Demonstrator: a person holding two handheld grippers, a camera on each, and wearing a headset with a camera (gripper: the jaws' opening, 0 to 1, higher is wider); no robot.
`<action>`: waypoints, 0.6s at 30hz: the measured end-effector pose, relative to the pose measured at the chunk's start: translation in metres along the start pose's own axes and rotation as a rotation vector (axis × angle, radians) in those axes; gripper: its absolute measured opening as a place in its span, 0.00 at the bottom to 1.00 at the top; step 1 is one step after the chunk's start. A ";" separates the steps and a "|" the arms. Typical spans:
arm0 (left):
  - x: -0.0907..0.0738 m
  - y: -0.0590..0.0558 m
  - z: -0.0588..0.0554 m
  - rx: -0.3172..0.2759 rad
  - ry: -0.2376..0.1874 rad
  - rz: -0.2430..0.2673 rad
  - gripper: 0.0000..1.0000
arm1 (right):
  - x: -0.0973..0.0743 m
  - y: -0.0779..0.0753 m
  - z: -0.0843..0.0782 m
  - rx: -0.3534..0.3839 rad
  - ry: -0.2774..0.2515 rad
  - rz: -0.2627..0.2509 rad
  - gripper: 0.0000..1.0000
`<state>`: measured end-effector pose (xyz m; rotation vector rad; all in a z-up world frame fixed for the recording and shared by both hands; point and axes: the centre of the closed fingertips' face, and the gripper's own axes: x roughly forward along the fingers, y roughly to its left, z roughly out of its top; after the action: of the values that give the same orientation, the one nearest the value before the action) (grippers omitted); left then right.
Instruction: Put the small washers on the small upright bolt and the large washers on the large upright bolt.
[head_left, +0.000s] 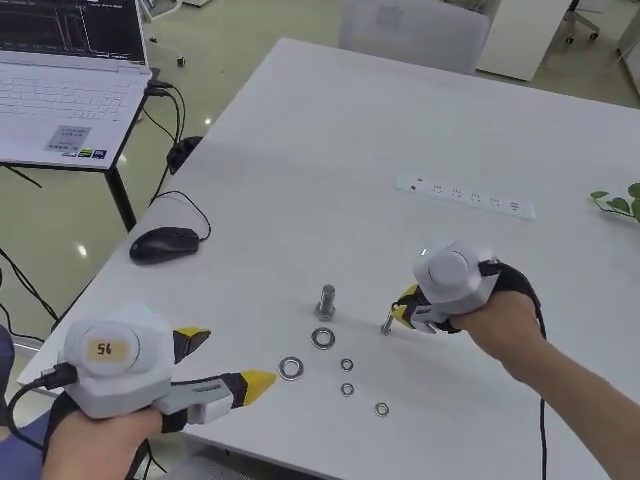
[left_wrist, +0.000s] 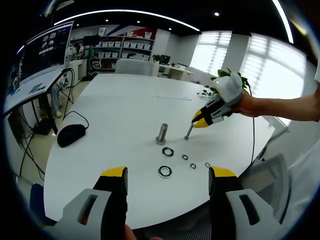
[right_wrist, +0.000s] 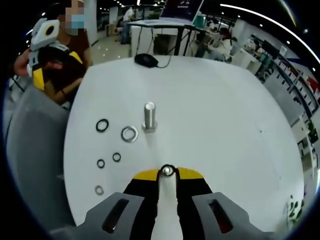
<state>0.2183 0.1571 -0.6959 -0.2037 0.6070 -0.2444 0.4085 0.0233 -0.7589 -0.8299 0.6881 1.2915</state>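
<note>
The large bolt (head_left: 326, 302) (left_wrist: 161, 134) (right_wrist: 149, 116) stands upright on the white table (head_left: 400, 120). Two large washers (head_left: 322, 338) (head_left: 291, 369) lie flat just in front of it. Three small washers (head_left: 346, 365) (head_left: 347, 389) (head_left: 381, 409) lie to their right. My right gripper (head_left: 408, 311) (right_wrist: 167, 176) is shut on the small bolt (head_left: 387, 322) (left_wrist: 188, 132) (right_wrist: 167, 171), which is tilted with its lower end at the table, right of the large bolt. Near the table's front edge my left gripper (head_left: 225, 362) (left_wrist: 168, 174) is open and holds nothing.
A black mouse (head_left: 163, 243) with its cable lies at the table's left edge. A white power strip (head_left: 465, 197) lies further back on the right, and a plant (head_left: 620, 203) sits at the right edge. A laptop (head_left: 60, 90) rests on a side desk to the left.
</note>
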 end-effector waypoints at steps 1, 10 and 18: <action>0.000 0.000 0.000 0.000 0.000 -0.001 0.65 | 0.000 0.000 0.000 -0.001 0.001 0.001 0.14; 0.001 0.000 0.000 -0.001 -0.001 -0.003 0.65 | 0.004 0.000 -0.002 -0.011 0.018 0.010 0.14; 0.001 0.000 0.001 -0.001 0.001 -0.002 0.65 | 0.005 0.000 -0.001 -0.022 0.027 0.012 0.14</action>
<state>0.2196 0.1571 -0.6955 -0.2051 0.6080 -0.2461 0.4091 0.0253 -0.7637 -0.8635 0.7028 1.3023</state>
